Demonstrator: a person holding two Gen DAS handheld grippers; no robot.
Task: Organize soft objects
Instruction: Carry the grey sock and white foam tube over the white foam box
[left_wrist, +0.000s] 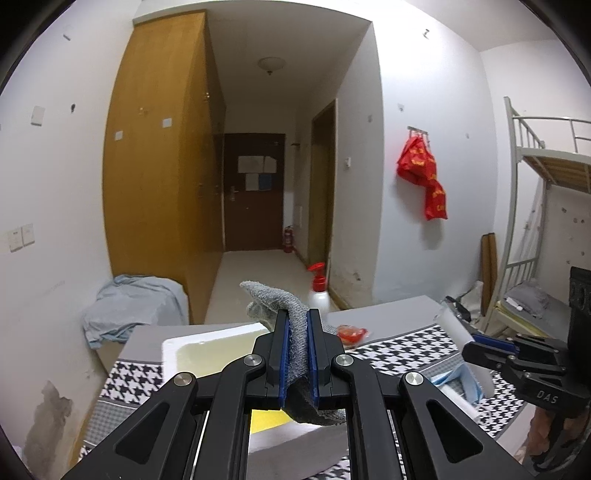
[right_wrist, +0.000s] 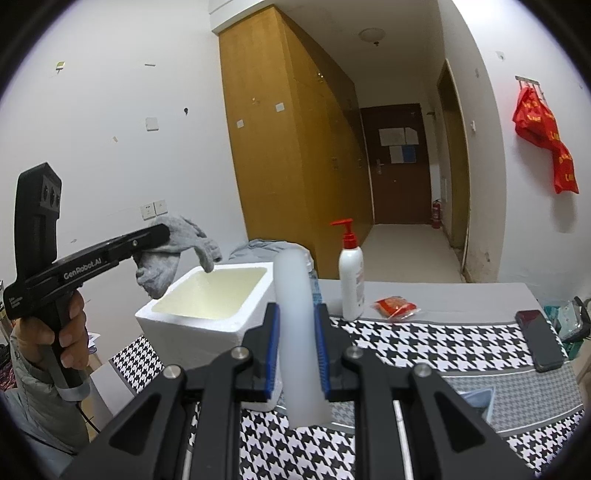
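Note:
My left gripper (left_wrist: 297, 325) is shut on a grey knit glove (left_wrist: 291, 306) and holds it above the near-left rim of the open white foam box (left_wrist: 207, 341). In the right wrist view the left gripper (right_wrist: 162, 236) shows at left with the glove (right_wrist: 177, 251) drooping over the box (right_wrist: 207, 317). My right gripper (right_wrist: 295, 325) is shut on a white foam tube (right_wrist: 297, 332), held upright just right of the box. The right gripper also shows in the left wrist view (left_wrist: 476, 350) with the tube (left_wrist: 461, 343).
The box stands on a table with a houndstooth cloth (right_wrist: 424, 343). A pump bottle with a red top (right_wrist: 351, 280), a red packet (right_wrist: 395, 306) and a black phone (right_wrist: 539, 339) lie on the table. A blue cloth (left_wrist: 461, 380) lies near the right gripper. A wardrobe (right_wrist: 288, 147) stands behind.

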